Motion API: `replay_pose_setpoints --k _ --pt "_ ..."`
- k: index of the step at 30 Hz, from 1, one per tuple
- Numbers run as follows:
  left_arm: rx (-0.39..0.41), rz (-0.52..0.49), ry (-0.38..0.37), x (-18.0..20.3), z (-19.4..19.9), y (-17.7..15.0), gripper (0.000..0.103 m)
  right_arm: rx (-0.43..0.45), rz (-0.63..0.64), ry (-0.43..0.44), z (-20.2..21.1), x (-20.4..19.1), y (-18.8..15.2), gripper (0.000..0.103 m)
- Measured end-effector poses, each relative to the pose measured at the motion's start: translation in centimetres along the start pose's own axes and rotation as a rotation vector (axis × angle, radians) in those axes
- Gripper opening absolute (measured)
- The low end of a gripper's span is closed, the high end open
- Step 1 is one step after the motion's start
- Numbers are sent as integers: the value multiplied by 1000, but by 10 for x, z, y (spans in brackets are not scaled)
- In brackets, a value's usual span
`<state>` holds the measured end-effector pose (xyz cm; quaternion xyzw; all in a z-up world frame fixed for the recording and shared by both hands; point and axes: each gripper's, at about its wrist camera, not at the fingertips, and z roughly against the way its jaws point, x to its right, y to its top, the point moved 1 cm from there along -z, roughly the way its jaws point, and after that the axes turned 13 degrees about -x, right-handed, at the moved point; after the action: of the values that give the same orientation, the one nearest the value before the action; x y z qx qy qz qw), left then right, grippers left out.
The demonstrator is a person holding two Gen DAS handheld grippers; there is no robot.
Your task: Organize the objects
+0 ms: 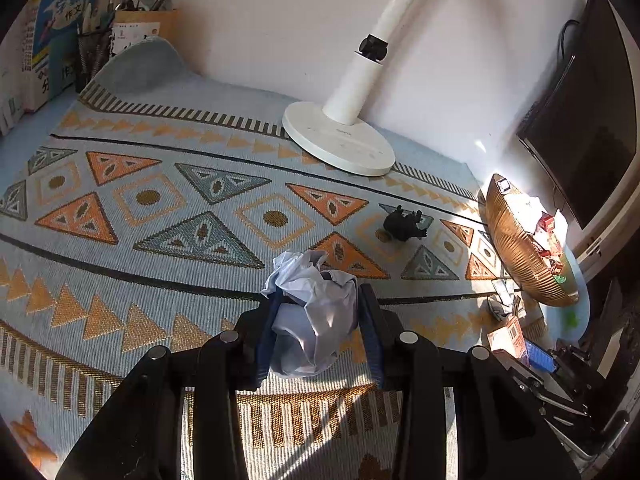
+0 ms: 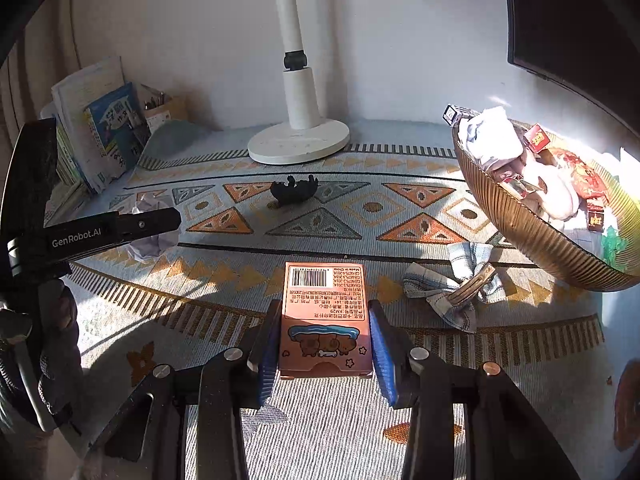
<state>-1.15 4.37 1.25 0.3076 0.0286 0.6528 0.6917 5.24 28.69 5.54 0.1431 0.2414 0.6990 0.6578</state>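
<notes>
My left gripper is shut on a crumpled white paper ball, held just above the patterned cloth; the ball also shows at the left in the right wrist view. My right gripper is shut on a pink card box with a barcode and cartoon bears. A small black toy animal lies on the cloth, on its back in the right wrist view. A brown ribbed basket at the right holds cloths and small red boxes; it also shows in the left wrist view.
A white lamp base stands at the back by the wall. Books and a pen holder stand at the back left. A plaid cloth with a clip lies beside the basket. A dark monitor stands at the right.
</notes>
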Motion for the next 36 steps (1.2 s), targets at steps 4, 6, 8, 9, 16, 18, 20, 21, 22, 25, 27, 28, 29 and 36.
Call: replay_pose_setpoints --k 4,6,8,9,16,18,20,21,22,25,27,28,29,36 --pt "35 -97 -76 44 20 19 35 78 -70 14 43 29 14 39" --pt "45 -160 -116 75 27 37 35 152 -115 1 75 51 27 39" --pt "56 -219 -153 109 30 57 35 212 -190 -63 105 79 40 39" --pt "59 -247 -170 127 30 67 35 239 -233 -95 119 95 47 40" --pt "56 -369 -308 247 6 124 35 311 -579 -126 173 215 81 40" --pt "34 -393 -326 272 -8 129 35 299 -616 -130 167 228 84 40" --pt "11 -417 -328 291 -25 129 35 263 -647 -152 156 235 86 40" --pt "5 -426 -327 299 -32 128 35 252 -662 -161 150 238 87 40" --pt "-1 -435 -335 305 -39 127 35 238 -675 -179 144 243 89 42" --pt "-12 -451 -362 316 -55 125 51 183 -679 -232 134 249 88 55" --pt "5 -442 -339 315 -58 124 79 190 -653 -253 135 243 86 56" --pt "19 -444 -334 312 -56 122 79 194 -639 -257 136 238 85 56" --pt "20 -450 -329 308 -54 120 79 196 -626 -253 137 232 84 57" --pt "70 -375 -321 252 -6 115 79 192 -375 -133 132 136 76 74"
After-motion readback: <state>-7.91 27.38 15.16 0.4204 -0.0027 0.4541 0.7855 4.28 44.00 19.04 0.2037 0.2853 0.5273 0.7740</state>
